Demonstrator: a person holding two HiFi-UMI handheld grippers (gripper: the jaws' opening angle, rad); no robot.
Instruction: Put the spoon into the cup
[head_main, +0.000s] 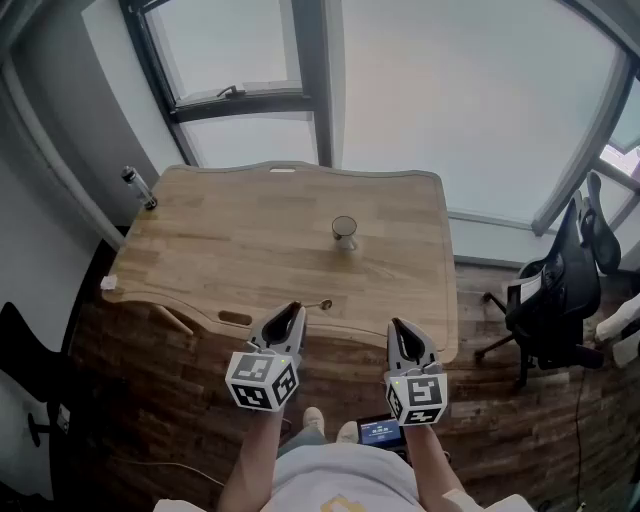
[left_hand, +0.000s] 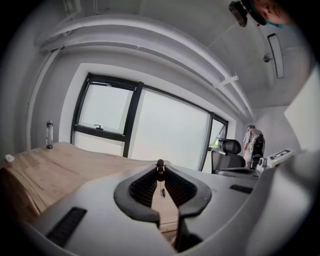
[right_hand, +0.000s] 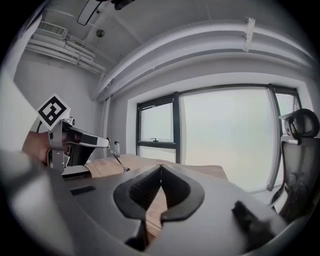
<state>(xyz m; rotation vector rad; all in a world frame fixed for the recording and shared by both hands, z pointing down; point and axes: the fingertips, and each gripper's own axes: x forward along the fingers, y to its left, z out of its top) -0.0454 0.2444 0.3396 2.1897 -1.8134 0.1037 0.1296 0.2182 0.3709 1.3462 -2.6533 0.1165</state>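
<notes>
Up front, left claw (head_main: 297, 309) clenched on the spoon (head_main: 319, 304), gripped at the very tips over the near edge of the wooden surface (head_main: 200, 250). Beside it, right claw (head_main: 396, 325) pinched together, nothing between. Farther in, cup (head_main: 344, 231) upright, well apart from the spoon. At the surface's far-left corner, bottle (head_main: 137, 187) standing.

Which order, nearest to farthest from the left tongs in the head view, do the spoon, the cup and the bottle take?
1. spoon: pinched in the left tongs, over the near edge of the table.
2. cup: mid-table, ahead and slightly right.
3. bottle: far left corner.
</notes>
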